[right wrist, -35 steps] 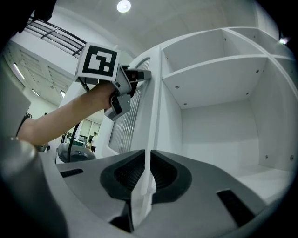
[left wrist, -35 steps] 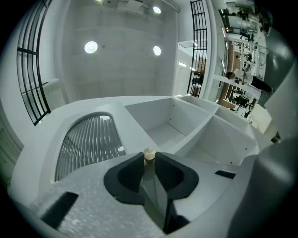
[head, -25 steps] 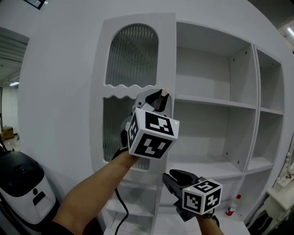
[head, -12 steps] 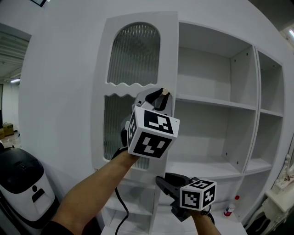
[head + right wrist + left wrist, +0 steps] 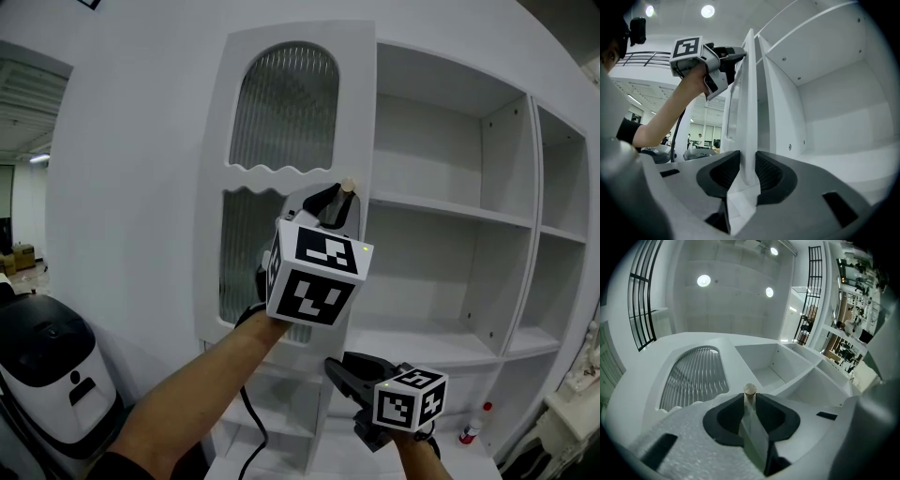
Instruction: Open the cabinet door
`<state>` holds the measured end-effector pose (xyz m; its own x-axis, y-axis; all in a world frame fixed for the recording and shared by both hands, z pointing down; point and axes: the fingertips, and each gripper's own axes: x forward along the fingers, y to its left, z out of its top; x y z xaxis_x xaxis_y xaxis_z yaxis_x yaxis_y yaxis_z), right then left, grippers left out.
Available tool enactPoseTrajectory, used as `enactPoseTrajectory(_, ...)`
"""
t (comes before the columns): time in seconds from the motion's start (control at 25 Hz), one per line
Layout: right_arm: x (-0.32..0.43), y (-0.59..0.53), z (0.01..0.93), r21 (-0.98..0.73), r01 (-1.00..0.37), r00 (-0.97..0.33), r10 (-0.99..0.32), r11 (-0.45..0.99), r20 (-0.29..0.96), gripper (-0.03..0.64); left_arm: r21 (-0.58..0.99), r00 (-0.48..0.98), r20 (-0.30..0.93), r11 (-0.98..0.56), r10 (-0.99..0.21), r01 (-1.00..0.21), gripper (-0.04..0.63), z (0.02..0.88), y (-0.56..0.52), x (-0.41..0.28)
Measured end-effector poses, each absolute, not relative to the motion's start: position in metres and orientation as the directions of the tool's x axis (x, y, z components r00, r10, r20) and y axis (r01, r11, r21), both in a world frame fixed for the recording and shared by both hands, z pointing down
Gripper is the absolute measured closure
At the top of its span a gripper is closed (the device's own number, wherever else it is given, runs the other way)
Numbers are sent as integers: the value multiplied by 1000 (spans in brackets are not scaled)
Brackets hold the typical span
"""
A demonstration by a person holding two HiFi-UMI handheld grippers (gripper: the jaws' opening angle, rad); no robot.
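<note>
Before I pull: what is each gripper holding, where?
Left gripper: shut on the small beige knob of the white cabinet door. Right gripper: door's lower edge between its jaws, clamping unclear.

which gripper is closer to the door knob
Left. The left gripper is shut on the knob; the right gripper sits lower, jaws around the door edge.

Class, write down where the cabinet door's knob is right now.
In the head view, the knob sits on the cabinet door at its right edge, about mid-height, beside the wavy divider, pinched between the jaws of the left gripper.
</note>
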<state>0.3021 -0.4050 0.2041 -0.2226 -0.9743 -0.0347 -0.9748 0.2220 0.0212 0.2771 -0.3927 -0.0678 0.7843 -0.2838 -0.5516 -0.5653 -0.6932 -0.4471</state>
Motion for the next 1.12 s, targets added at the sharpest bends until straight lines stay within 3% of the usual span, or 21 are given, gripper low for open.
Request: enactPoseTrajectory(1.12,271,-378,205,-1,-971,-237,-971,238,-36,531,-345,749,-346,-665,-565,-662,518,49,-396,208)
